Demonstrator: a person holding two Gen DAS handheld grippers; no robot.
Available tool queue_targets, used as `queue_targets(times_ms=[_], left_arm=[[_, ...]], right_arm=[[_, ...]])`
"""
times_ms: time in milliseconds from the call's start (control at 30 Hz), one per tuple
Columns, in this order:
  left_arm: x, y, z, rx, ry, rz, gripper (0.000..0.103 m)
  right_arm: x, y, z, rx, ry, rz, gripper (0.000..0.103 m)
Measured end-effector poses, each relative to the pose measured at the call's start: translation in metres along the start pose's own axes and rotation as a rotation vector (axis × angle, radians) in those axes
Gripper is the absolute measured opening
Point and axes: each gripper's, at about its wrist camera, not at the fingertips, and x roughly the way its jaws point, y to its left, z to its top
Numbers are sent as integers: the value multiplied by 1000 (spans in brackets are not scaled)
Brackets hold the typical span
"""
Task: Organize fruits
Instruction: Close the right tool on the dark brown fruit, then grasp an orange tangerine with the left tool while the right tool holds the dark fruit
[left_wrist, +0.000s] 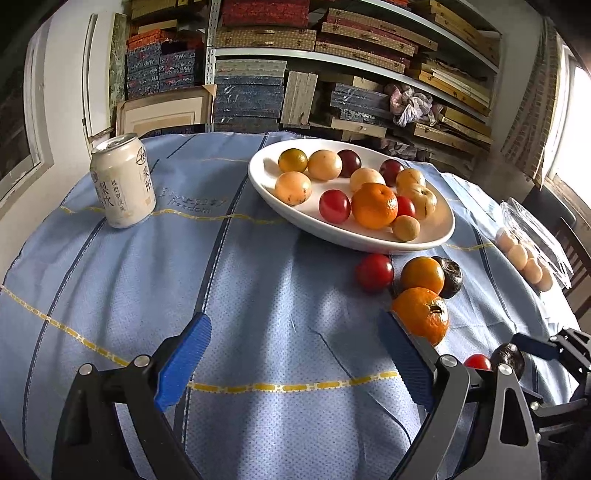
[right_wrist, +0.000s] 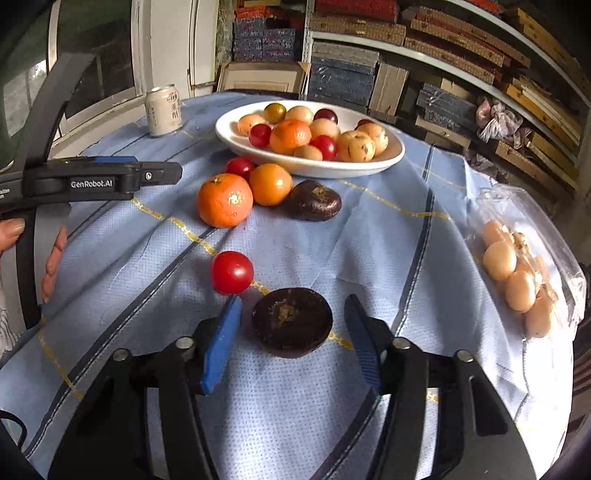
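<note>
A white oval plate (left_wrist: 436, 236) (right_wrist: 391, 158) holds several fruits: an orange, red tomatoes, pale loquats and dark plums. Loose on the blue cloth lie a mandarin (left_wrist: 421, 314) (right_wrist: 225, 199), an orange tomato (right_wrist: 270, 184), a red tomato (left_wrist: 374, 272), and a dark wrinkled fruit (right_wrist: 313, 200). My right gripper (right_wrist: 291, 314) is open, its jaws on either side of another dark fruit (right_wrist: 291, 322), with a red tomato (right_wrist: 232, 272) just ahead to the left. My left gripper (left_wrist: 295, 332) is open and empty; its right finger is beside the mandarin.
A white drink can (left_wrist: 123, 181) (right_wrist: 163, 110) stands at the table's far left. A clear plastic bag of pale loquats (right_wrist: 517, 273) (left_wrist: 524, 258) lies at the right edge. Shelves of boxes stand behind the table.
</note>
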Motion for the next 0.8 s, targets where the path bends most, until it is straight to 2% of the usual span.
queue_targets(times_ms=[33,67,233,333,467,600,667,800], left_arm=[[0,0,0,1,1,0,94],[1,0,1,0,2,0,94],[2,0,0,-6,11,-3,94],[3,0,0,-8,21,-9,94],[-2,-4,-1,9,-7,11,94],[-2,-27,-1,100,-18,49,94],[-2,-41,-3,167,-31,77,94],[-5,-64,-5,270,-85,123,94]], right_arm=[[2,-1,0,2,10,0,45],[4,-2,1,6,14,5,45],[5,-6,1,24,15,45,44],[7,-14,0,65,17,107,45],[7,-19,1,95,12,145,45],[8,-13,1,70,17,136,50],[9,-10,1,57,21,144,57],[11,-3,2,25,28,134,62]])
